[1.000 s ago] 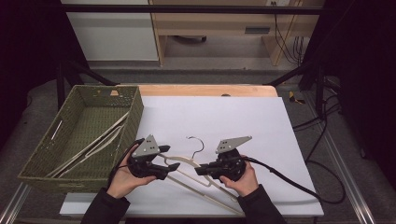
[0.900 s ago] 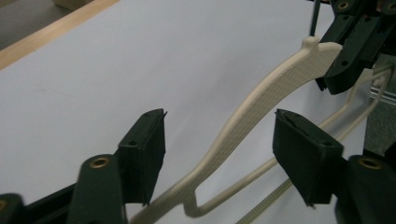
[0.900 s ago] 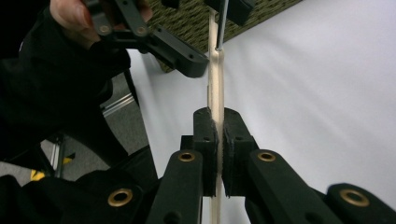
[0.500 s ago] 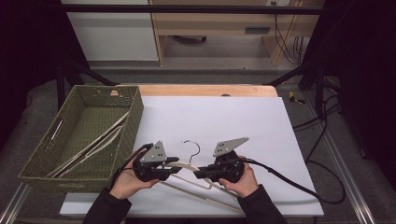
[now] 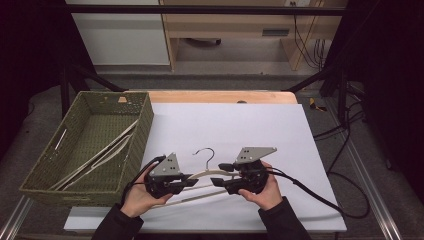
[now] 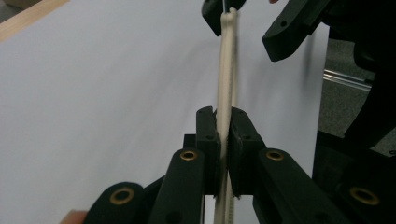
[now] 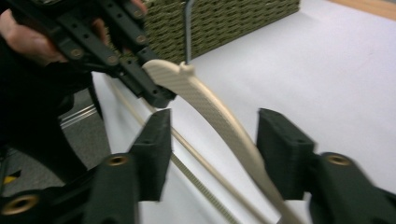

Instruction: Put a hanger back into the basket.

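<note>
Left gripper (image 6: 223, 140) was closed on the cream coat hanger (image 6: 226, 84), jaws pressed flat against both faces of one arm of it; in the high view the same gripper (image 5: 192, 182) sat at the hanger's left shoulder, held in the person's left hand (image 5: 137, 197). Right gripper (image 7: 212, 154) stood wide open, its jaws on either side of the hanger's other arm (image 7: 219, 119) with a clear gap on both sides, not touching it. In the high view this gripper (image 5: 220, 174) pointed left toward the hanger's neck, held in the right hand (image 5: 265, 192), cable trailing off to the right. The two grippers faced each other, tips close together. Hanger (image 5: 207, 175) lay near the front edge of the white table (image 5: 250, 125), metal hook (image 5: 204, 152) pointing away from the person; whether it was lifted off the surface could not be told. To the left, just beside the left gripper, stood a green woven basket (image 5: 142, 120) holding further cream hangers (image 5: 100, 155) lying diagonally inside it.
</note>
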Tool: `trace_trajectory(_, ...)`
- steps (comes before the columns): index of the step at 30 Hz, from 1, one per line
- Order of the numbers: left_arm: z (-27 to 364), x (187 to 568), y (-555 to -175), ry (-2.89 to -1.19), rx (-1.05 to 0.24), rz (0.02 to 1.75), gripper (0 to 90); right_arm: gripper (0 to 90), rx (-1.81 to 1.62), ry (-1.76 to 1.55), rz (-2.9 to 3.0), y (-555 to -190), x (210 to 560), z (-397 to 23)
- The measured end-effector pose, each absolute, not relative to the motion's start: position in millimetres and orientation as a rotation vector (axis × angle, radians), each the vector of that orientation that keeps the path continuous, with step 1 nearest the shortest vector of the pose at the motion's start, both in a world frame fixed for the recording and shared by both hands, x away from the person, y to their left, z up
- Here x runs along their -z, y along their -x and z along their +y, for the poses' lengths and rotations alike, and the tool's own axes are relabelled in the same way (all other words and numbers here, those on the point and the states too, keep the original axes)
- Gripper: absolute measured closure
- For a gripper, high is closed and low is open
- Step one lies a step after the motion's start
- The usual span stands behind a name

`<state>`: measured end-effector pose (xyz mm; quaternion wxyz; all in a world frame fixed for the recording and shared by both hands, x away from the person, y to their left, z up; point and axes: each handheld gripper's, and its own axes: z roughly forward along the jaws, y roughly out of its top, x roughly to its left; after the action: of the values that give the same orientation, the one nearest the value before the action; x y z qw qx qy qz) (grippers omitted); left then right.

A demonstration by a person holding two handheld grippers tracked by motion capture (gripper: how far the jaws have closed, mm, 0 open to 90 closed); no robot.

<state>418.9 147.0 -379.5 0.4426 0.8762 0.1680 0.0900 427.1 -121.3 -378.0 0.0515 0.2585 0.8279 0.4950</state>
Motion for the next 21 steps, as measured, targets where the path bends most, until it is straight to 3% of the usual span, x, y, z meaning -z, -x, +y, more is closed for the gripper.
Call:
trace_trajectory(2,147.9,377.8,-417.8,-2.145,-0.252,0.437,85.1,32.1,-1.531,-0.817,2.466,-426.1,374.9,-129.3)
trace_trajectory(9,159.6,372.4,-420.7,-2.066,-0.321,0.541,85.2,13.7,-1.547,-0.910,2.291,-424.2,368.6,-160.3)
trace_trajectory(13,164.3,370.2,-421.9,-2.044,-0.347,0.587,85.1,7.6,-1.558,-0.968,2.201,-424.6,367.3,-180.2)
trace_trajectory(21,171.6,358.8,-416.5,-1.997,-0.389,0.609,85.0,3.6,-1.512,-1.044,2.103,-425.5,371.8,-208.7)
